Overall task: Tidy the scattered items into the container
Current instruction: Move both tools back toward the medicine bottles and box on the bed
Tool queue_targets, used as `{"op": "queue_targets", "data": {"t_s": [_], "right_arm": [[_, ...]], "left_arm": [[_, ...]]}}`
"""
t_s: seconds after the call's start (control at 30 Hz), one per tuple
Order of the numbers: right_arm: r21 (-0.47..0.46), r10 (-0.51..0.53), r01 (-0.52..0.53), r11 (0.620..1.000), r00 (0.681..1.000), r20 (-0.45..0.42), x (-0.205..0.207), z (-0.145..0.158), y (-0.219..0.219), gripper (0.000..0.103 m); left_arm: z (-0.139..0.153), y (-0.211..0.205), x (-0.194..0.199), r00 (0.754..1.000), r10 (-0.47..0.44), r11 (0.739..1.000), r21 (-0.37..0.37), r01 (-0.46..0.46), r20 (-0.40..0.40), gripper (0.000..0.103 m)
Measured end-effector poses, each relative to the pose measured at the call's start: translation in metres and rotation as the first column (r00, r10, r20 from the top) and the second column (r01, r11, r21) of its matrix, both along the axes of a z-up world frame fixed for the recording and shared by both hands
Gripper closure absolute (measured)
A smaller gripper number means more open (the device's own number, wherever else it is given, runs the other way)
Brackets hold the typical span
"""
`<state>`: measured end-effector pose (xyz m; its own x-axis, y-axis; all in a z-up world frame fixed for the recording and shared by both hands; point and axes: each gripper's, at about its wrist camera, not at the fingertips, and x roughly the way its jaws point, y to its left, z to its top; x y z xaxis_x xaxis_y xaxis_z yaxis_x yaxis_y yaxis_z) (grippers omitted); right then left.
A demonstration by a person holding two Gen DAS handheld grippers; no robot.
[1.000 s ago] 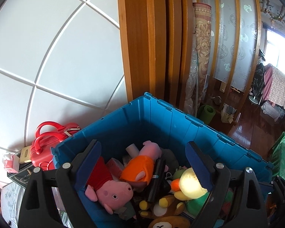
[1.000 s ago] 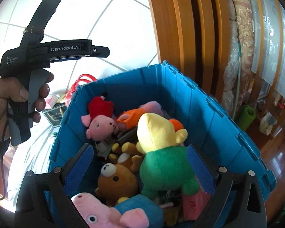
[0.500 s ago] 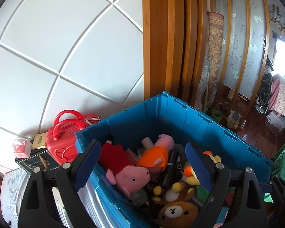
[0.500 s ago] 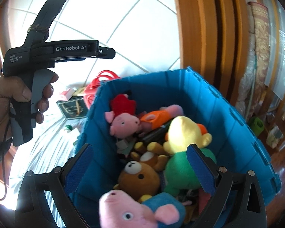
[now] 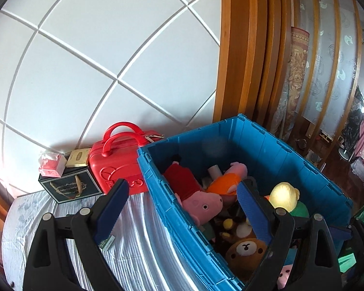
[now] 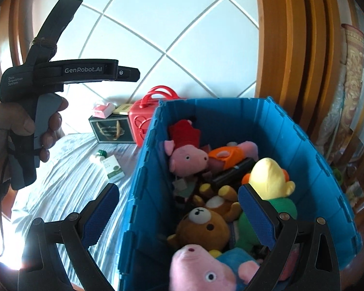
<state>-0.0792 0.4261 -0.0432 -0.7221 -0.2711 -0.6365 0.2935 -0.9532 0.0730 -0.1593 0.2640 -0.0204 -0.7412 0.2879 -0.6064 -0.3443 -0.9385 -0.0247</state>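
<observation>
A blue plastic crate [image 5: 267,150] [image 6: 143,169] stands on a striped bed and holds several plush toys: a pink pig in red [image 5: 201,203] [image 6: 185,156], a brown bear [image 5: 245,251] [image 6: 202,225], a yellow-headed green toy [image 5: 282,195] [image 6: 269,179] and a pig in blue [image 6: 206,271]. A small green-and-white box [image 6: 112,167] with a bottle [image 6: 100,154] lies on the bed left of the crate. My left gripper [image 5: 182,208] is open and empty over the crate's left wall. My right gripper [image 6: 178,214] is open and empty, straddling the same wall.
A red mini suitcase [image 5: 119,162] [image 6: 143,118], a dark gift box [image 5: 70,186] [image 6: 111,128] and small boxes sit by the white panelled wall. Wooden door frames [image 5: 242,48] rise behind the crate. The left handheld gripper body [image 6: 60,75] shows at left.
Both grippers have swung left, away from over the crate's middle toward its left wall and the bed. The box and bottle on the bed have come into the right view.
</observation>
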Motion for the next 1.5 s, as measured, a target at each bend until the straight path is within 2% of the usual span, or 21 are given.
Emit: {"op": "queue_targets", "data": {"t_s": [0.43,0.8,0.97,1.27,1.5], "right_arm": [[0.044,0.062,-0.062,0.997,0.998,-0.001,0.016,-0.007,-0.065,0.003],[0.04,0.095,-0.095,0.995,0.995,0.008,0.027,-0.01,-0.125,0.003],[0.037,0.114,-0.115,0.993,0.993,0.019,0.029,-0.015,-0.156,0.002],[0.024,0.133,-0.134,0.991,0.99,0.037,0.024,-0.024,-0.202,0.001],[0.014,0.161,-0.163,0.987,0.983,0.092,0.007,-0.05,-0.238,0.001]], "left_arm": [[-0.017,-0.082,0.025,0.996,0.081,0.997,0.018,-0.081,0.03,0.012],[-0.042,-0.163,0.044,0.986,0.145,0.989,0.016,-0.147,0.078,0.012],[-0.056,-0.188,0.051,0.985,0.141,0.99,0.004,-0.142,0.1,0.012],[-0.077,-0.243,0.044,0.972,0.188,0.982,0.006,-0.191,0.142,0.012],[-0.109,-0.286,0.027,0.952,0.227,0.973,-0.007,-0.23,0.203,0.012]]}}
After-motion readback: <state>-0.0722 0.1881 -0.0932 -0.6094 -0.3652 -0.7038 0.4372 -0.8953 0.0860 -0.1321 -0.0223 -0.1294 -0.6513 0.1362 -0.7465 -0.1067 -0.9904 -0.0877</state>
